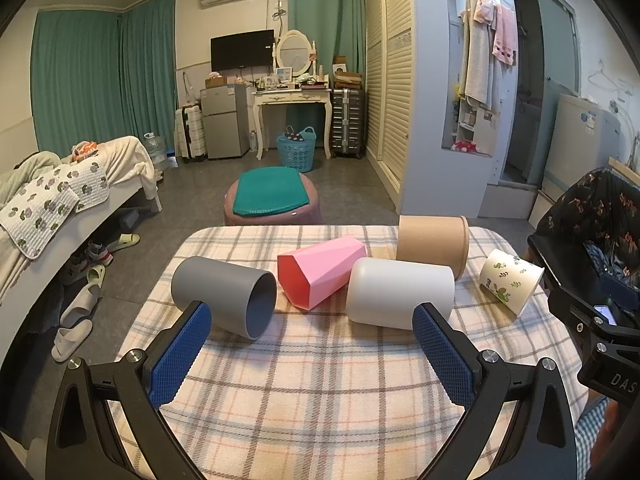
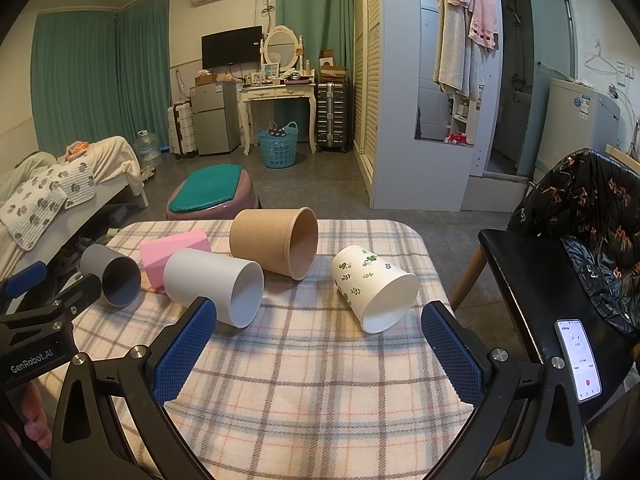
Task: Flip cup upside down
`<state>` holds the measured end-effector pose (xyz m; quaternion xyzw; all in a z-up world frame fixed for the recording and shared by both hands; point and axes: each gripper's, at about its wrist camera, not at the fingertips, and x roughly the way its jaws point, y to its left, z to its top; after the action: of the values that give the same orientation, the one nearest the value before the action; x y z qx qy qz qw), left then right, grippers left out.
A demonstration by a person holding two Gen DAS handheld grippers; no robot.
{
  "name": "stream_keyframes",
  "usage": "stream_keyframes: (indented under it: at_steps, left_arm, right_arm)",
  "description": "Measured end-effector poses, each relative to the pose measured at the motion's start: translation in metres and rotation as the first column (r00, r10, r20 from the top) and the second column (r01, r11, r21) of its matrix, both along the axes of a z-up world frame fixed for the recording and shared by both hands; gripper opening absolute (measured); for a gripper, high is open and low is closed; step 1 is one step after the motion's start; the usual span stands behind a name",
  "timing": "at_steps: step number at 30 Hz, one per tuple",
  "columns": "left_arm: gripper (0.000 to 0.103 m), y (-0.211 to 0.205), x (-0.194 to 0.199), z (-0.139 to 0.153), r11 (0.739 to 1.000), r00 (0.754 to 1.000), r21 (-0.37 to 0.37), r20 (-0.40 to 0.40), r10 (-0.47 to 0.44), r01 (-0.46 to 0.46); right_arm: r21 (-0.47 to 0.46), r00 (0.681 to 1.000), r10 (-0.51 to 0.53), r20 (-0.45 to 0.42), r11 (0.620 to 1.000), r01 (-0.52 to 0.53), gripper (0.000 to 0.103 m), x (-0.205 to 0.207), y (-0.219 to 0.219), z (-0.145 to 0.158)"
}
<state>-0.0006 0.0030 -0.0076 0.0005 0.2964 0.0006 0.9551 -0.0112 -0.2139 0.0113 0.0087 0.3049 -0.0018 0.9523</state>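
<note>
Five cups lie on their sides on the plaid-covered surface. Landmark: white cup, at centre. Grey cup and pink faceted cup lie to its left; brown paper cup lies just behind it; leaf-print cup lies to its right. All long axes run roughly level, mouths turned toward the cameras. Left claw: spread wide, empty, low and level, fingers framing the grey and white cups, touching neither. Right claw: spread wide, empty, level, short of the white and leaf-print cups.
</note>
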Motion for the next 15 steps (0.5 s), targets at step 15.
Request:
stream_keyframes:
  at_steps: [15]
  left_arm:
    - [0.103,-0.0022,0.0006,-0.0005,1.000,1.000,0.004,-0.002,0.002,-0.002]
  right_arm:
    - [-0.001,1.000,0.000,-0.002,1.000,0.000,0.103,-0.0003,0.0017,0.0006]
